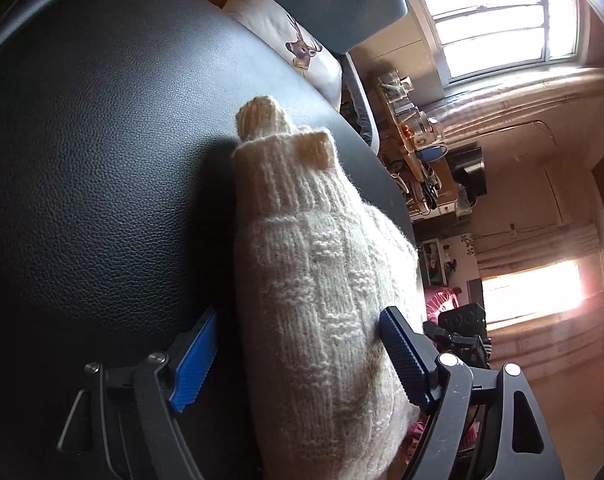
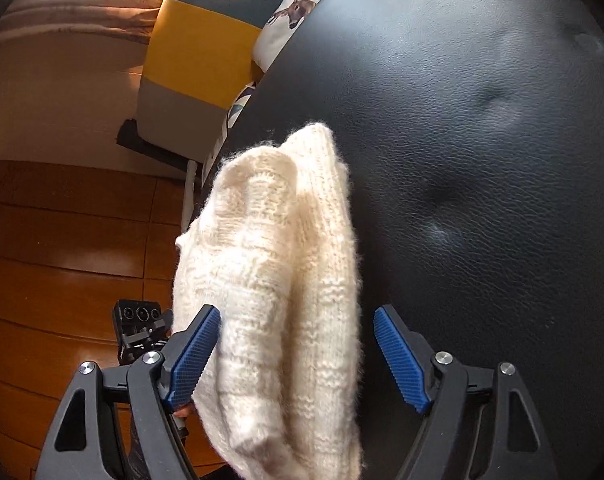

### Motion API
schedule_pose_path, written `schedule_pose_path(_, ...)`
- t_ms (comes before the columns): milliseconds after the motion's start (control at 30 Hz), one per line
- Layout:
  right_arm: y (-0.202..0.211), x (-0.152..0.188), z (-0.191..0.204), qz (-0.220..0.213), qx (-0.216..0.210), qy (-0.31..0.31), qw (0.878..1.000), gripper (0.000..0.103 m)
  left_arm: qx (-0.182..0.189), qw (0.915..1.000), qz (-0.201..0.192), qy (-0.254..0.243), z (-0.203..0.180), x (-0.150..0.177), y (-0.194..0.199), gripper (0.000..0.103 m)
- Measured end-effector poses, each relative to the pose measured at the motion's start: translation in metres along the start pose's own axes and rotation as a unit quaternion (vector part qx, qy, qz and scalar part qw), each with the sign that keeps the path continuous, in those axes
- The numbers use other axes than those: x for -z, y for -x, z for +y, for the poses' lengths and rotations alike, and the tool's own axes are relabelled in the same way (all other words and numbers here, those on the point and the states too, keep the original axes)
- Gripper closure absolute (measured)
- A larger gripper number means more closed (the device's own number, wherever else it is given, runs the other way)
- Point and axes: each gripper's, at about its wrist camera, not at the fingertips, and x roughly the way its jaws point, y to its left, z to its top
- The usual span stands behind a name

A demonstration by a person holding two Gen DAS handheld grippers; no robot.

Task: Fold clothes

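Note:
A cream knitted garment (image 1: 322, 280) lies folded into a thick bundle on a black leather surface (image 1: 101, 140), close to its edge. Its ribbed cuffs (image 1: 261, 116) point away from me. My left gripper (image 1: 299, 314) is open and straddles the near end of the bundle. One blue pad (image 1: 402, 356) rests against the knit and the other pad (image 1: 193, 360) stands clear of it. In the right wrist view the same garment (image 2: 285, 260) runs between the wide jaws of my right gripper (image 2: 297, 312). Its left pad (image 2: 193, 356) brushes the wool, while its right pad (image 2: 398, 360) is apart from it.
A white cushion with a deer print (image 1: 297, 48) and a blue, yellow and grey seat (image 2: 197, 40) lie beyond the black surface. Wooden floor (image 2: 61, 240) lies below the edge. A black device with round lenses (image 2: 139, 316) sits just off the edge. A cluttered shelf (image 1: 418, 140) stands under a bright window.

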Motion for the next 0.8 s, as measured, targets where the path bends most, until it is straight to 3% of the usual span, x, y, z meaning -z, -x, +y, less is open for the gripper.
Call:
schedule_pose_path(333, -0.02, 0.001, 0.018, 0.033, 0.016, 0.04, 0.999, 0.022, 0.002, 0.9997, 0.018, -0.016, -0.008, -0.004, -0.011, 0.021)
schedule_pose_path(600, -0.017, 0.012, 0.022, 0.032, 0.017, 0.082, 0.996, 0.022, -0.022, 0.9988, 0.019, -0.038, -0.026, 0.001, -0.019, 0.019)
schedule_pose_path(733, -0.016, 0.018, 0.026, 0.025, 0.041, 0.102, 0.994, 0.032, -0.042, 0.9966, 0.019, -0.069, -0.037, 0.004, -0.027, 0.018)
schedule_pose_path(800, -0.014, 0.021, 0.024, 0.02, 0.036, 0.102, 0.994, 0.032, -0.044, 0.9959, 0.024, -0.074, -0.039, 0.004, -0.03, 0.018)
